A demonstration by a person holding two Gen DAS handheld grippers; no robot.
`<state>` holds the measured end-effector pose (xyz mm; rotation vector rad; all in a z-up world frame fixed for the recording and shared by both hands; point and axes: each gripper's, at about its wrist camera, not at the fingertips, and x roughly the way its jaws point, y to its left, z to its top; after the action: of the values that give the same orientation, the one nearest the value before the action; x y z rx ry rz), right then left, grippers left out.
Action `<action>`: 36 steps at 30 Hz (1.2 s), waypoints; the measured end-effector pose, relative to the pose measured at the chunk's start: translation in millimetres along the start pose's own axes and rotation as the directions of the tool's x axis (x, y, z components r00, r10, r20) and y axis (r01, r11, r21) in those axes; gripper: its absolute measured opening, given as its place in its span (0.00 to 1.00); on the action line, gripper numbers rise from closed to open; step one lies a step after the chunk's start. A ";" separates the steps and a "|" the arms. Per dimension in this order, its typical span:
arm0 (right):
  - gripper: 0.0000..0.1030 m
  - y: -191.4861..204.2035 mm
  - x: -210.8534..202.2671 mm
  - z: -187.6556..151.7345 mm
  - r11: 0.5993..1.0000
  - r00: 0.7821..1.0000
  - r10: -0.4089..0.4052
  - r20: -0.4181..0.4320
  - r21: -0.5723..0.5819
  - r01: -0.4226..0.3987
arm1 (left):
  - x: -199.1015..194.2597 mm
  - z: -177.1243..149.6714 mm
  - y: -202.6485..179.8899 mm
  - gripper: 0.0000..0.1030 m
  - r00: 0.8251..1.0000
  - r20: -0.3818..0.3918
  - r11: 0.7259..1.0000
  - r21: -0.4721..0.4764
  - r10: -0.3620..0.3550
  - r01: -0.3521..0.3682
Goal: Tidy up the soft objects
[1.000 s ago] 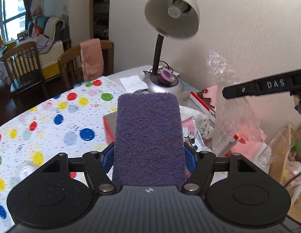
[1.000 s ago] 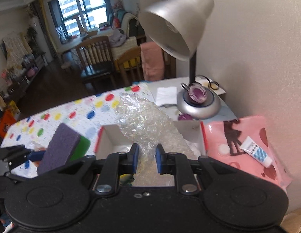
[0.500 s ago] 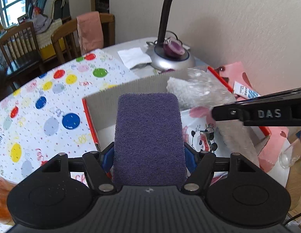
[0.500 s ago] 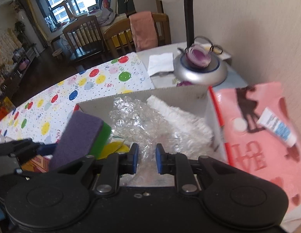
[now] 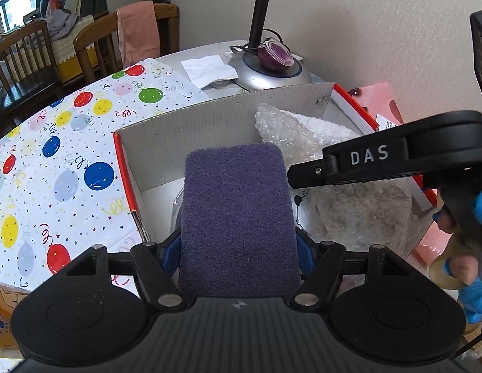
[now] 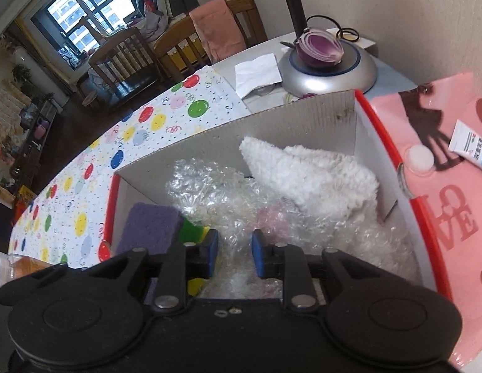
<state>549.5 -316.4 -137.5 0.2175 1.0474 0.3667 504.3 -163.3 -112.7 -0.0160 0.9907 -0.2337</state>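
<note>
My left gripper (image 5: 239, 255) is shut on a purple-topped sponge (image 5: 238, 211) with green and yellow layers, held over the near left part of an open cardboard box (image 5: 210, 118). The same sponge (image 6: 150, 230) shows low on the left in the right wrist view. Inside the box (image 6: 303, 115) lie crumpled bubble wrap (image 6: 216, 192) and a white fluffy cloth (image 6: 312, 180). My right gripper (image 6: 234, 255) hangs just above the wrap. Its jaws are opening, and the wrap lies loose between the blue pads. One of its fingers (image 5: 365, 158) crosses the left wrist view.
Behind the box stands a silver lamp base (image 6: 334, 74) with a halved red onion (image 6: 318, 46) and a white tissue (image 6: 256, 71). A pink LOVE bag (image 6: 452, 211) with a tube (image 6: 471, 149) lies to the right. The balloon tablecloth (image 5: 70, 155) spreads left, with chairs (image 5: 95, 40) beyond.
Both grippers have come down over the box. The bubble wrap has sunk from above the box into it, and the right jaws have widened. The left grip on the sponge is unchanged.
</note>
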 end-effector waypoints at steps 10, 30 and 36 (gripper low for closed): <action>0.56 17.3 -25.2 -7.2 0.997 0.998 0.051 0.040 -0.054 -0.049 | -21.2 -9.2 11.3 0.75 0.998 0.052 0.998 -0.058 -0.029 0.032; 0.72 70.0 -122.0 -68.3 0.983 0.966 0.114 0.233 -0.168 -0.075 | -125.7 -47.5 50.3 0.75 0.977 0.205 0.993 -0.090 -0.055 0.074; 0.80 92.6 -142.1 -101.5 0.978 0.949 0.107 0.295 -0.201 -0.048 | -161.1 -69.8 63.6 0.76 0.966 0.254 0.995 -0.064 -0.058 0.077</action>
<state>379.5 -287.4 -40.7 0.1368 0.6948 0.4862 373.6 -62.2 -25.5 -0.1439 0.7458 -0.2507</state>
